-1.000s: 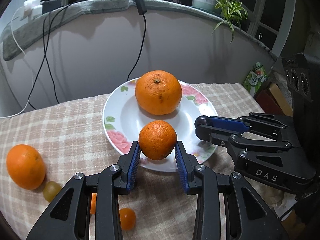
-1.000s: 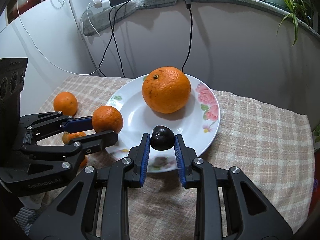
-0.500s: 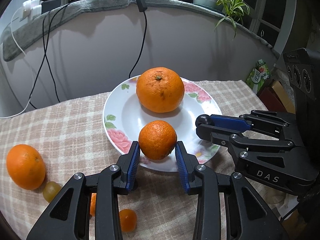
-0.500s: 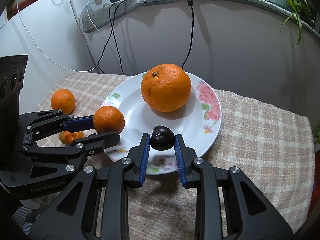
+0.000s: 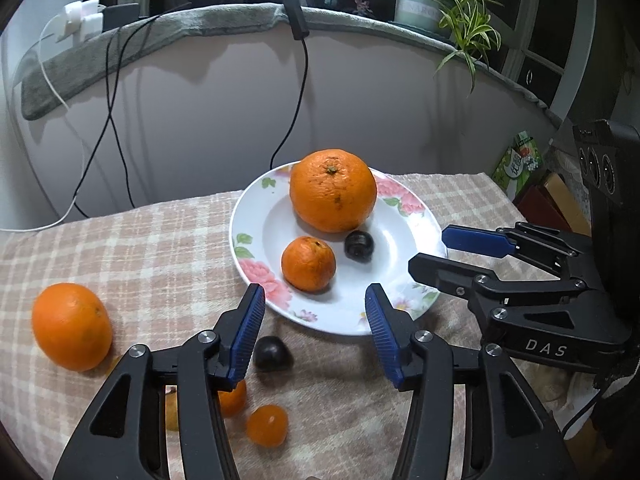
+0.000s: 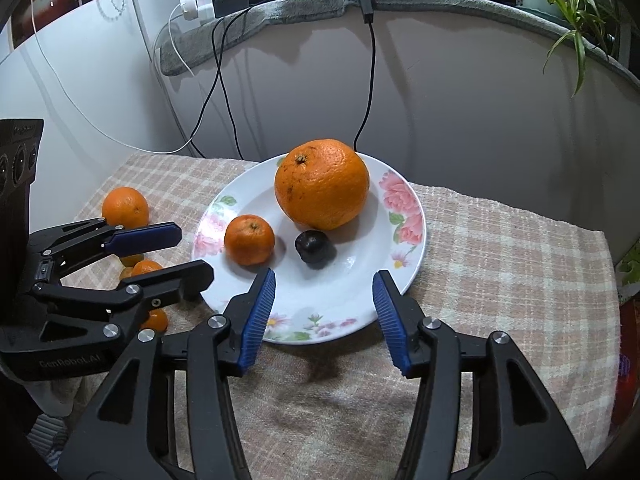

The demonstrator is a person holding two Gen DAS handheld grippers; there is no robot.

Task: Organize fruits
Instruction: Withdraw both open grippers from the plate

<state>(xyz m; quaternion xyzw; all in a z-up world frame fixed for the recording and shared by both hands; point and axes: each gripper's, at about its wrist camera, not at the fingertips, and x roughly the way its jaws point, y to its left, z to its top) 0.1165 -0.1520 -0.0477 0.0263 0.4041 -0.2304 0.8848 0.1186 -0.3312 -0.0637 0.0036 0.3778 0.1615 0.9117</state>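
Observation:
A white floral plate [image 5: 256,216] [image 6: 404,276] holds a big orange [image 5: 333,190] [image 6: 322,184], a small mandarin [image 5: 308,264] [image 6: 249,239] and a dark plum [image 5: 359,245] [image 6: 314,246]. My left gripper [image 5: 315,320] is open and empty, just short of the plate's near rim; it also shows in the right wrist view [image 6: 188,256]. My right gripper [image 6: 324,308] is open and empty at the plate's near edge; it also shows in the left wrist view [image 5: 432,252]. Another orange [image 5: 72,327] [image 6: 125,207], a second plum [image 5: 272,354] and small orange fruits [image 5: 267,425] lie on the cloth.
A checked cloth [image 6: 500,264] covers the table. Cables [image 5: 116,128] hang down the wall behind. A potted plant [image 5: 444,4] stands on the sill. A green packet [image 5: 518,164] and boxes sit past the table's right edge.
Both grippers opened and drew back. The mandarin left my left gripper and the plum left my right gripper; both now lie on the plate.

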